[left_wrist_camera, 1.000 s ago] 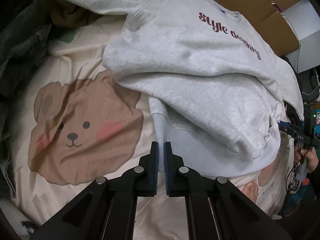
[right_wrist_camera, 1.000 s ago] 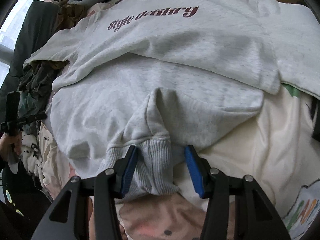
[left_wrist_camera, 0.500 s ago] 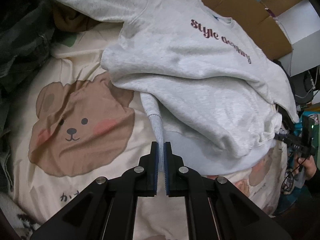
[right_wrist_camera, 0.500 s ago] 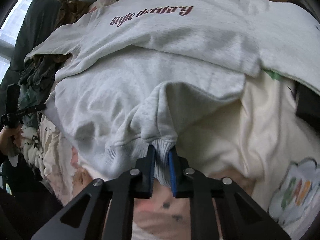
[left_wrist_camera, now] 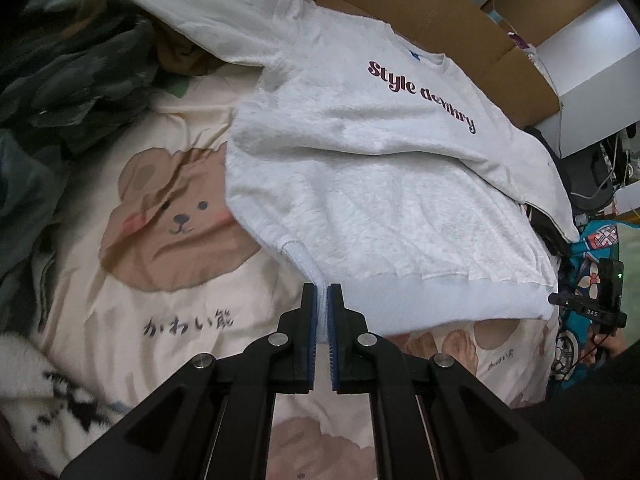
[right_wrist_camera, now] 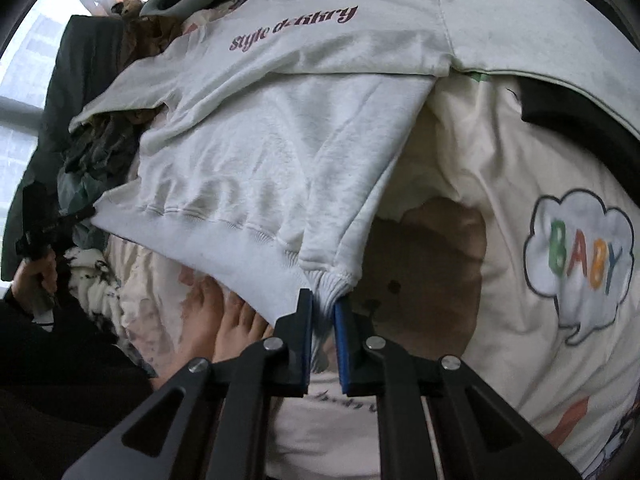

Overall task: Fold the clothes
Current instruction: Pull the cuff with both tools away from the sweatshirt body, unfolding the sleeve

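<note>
Sweatshirt (left_wrist_camera: 360, 160) spread on bear blanket (left_wrist_camera: 168, 208), collar far from both claws. Left gripper (left_wrist_camera: 322, 320) and right gripper (right_wrist_camera: 322, 320) pinching opposite ribbed hem (right_wrist_camera: 240, 248) corners, hem stretched crosswise between.

My right gripper (right_wrist_camera: 323, 312), open around the sweatshirt's (left_wrist_camera: 384, 184) ribbed hem (right_wrist_camera: 256, 252) a second ago, now pinches it. Both grippers have lifted the hem off the bear-print bedsheet (left_wrist_camera: 168, 312) and pulled it taut, so the bunched lower part now hangs flat between them.
</note>
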Demonstrator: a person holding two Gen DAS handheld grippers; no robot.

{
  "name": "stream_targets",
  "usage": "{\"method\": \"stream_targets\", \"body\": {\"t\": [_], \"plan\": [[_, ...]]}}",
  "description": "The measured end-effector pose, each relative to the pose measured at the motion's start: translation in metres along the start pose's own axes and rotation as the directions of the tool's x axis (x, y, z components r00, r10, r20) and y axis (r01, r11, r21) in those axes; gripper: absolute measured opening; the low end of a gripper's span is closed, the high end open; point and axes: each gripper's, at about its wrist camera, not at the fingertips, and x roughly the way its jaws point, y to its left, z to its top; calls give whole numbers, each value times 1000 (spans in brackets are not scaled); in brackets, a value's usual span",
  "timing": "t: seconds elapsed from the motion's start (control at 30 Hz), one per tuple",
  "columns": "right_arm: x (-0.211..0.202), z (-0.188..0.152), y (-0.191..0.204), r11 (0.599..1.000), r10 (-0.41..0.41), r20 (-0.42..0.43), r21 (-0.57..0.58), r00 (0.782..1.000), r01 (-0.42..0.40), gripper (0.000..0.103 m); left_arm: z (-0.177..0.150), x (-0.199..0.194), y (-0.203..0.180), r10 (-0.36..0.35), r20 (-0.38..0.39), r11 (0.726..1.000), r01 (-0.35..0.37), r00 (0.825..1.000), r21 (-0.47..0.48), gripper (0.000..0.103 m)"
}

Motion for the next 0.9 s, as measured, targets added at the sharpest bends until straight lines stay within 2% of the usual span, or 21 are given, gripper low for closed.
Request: {"method": "stream_targets", "body": {"t": [0.53, 0.9], "plan": [[-19, -39, 7, 1000, 7, -61, 18, 998, -6, 9, -35, -40, 5, 0, 2, 1000, 0, 1000, -17, 4], [-44, -66, 21, 998, 40, -84, 45, 996, -36, 8, -35, -62, 9, 1, 1, 1000, -1, 1000, -15, 4]]}}
